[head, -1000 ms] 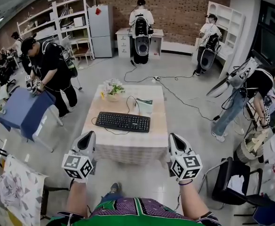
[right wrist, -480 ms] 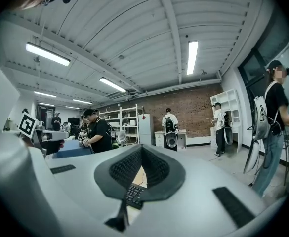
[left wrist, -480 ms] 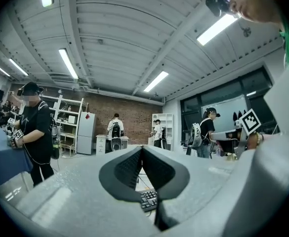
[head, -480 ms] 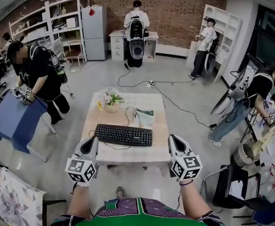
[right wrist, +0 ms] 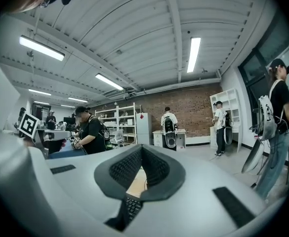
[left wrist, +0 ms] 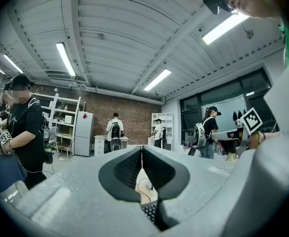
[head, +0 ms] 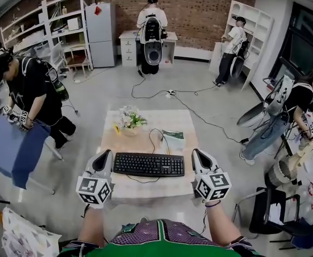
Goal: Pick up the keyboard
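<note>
Keyboard [head: 149,165]: black, flat on the bench [head: 161,119], near its front edge. Its cable [head: 153,138] loops back toward the flowers [head: 128,118] and a green packet [head: 173,138].

Left gripper [head: 103,154]: just off the keyboard's left end, jaws together, nothing in them.

Right gripper [head: 197,154]: just off the right end, jaws likewise pressed together and empty.

Hazards: closed jaws would only shove the keyboard, so they must part first. Lifting by one end could tip it. A taut cable might drag the packet or snag on the flowers.
</note>
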Tool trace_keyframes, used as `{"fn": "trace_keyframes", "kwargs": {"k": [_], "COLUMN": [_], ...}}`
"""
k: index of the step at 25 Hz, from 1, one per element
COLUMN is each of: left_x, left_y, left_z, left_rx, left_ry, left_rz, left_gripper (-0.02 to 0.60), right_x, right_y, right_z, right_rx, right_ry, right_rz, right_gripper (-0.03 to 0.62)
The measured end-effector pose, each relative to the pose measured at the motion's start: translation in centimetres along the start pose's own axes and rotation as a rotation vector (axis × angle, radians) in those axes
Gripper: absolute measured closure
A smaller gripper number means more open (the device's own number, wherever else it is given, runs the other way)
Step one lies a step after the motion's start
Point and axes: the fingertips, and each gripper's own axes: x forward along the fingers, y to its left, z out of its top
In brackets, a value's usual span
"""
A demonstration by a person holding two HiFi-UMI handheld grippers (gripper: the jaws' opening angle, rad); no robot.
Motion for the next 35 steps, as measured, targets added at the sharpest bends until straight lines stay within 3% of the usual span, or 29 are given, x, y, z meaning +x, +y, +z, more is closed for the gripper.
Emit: {"fn": "trace_keyframes", "kwargs": {"k": [10, 16, 19, 20, 22, 25, 27, 31, 35], "left_x": [5.0, 7.0, 7.6, 7.8, 8.3, 8.9, 9.3, 10.2, 11.1], "left_y": [1.9, 2.5, 2.5, 2.5, 2.1, 1.9, 2.0, 3.2, 4.4], "left_z": [-1.8, -1.2, -0.5, -0.4, -0.6, -1.5, -2.1, -3.4, -6.2], "left_rx": [-0.016, -0.035, 0.012, 0.027, 0.039, 0.055, 0.054, 0.008, 0.001], "left_ry": [0.048, 0.051, 0.040, 0.037, 0.042, 0.066, 0.081, 0.104, 0.182], "left_rz": [-0.060, -0.065, -0.069, -0.076, -0.114, -0.144, -0.142, -0.126, -0.113], "left_gripper": [0.563, 0.563, 0.561, 0.548, 0.411, 0.331, 0.310, 0.305, 0.307], "right_x": [4.5, 7.9, 9.2, 9.6, 10.3, 11.0, 11.4, 12.3, 13.4], "right_y": [-1.5, -1.8, -1.8, -1.7, -1.3, -0.7, -0.8, -1.7, -2.9], "right_z": [-1.0, 0.2, 0.9, 0.8, 0.4, -0.2, -0.6, -2.2, -5.1], "right_rx": [0.015, 0.010, -0.002, -0.004, -0.014, -0.003, 0.030, 0.031, 0.059], "right_ry": [0.037, 0.028, 0.012, 0.013, 0.022, 0.034, 0.047, 0.094, 0.167], "right_rz": [-0.021, 0.035, 0.066, 0.081, 0.116, 0.180, 0.202, 0.188, 0.172], "right_gripper": [0.594, 0.592, 0.582, 0.558, 0.499, 0.363, 0.327, 0.324, 0.324]}}
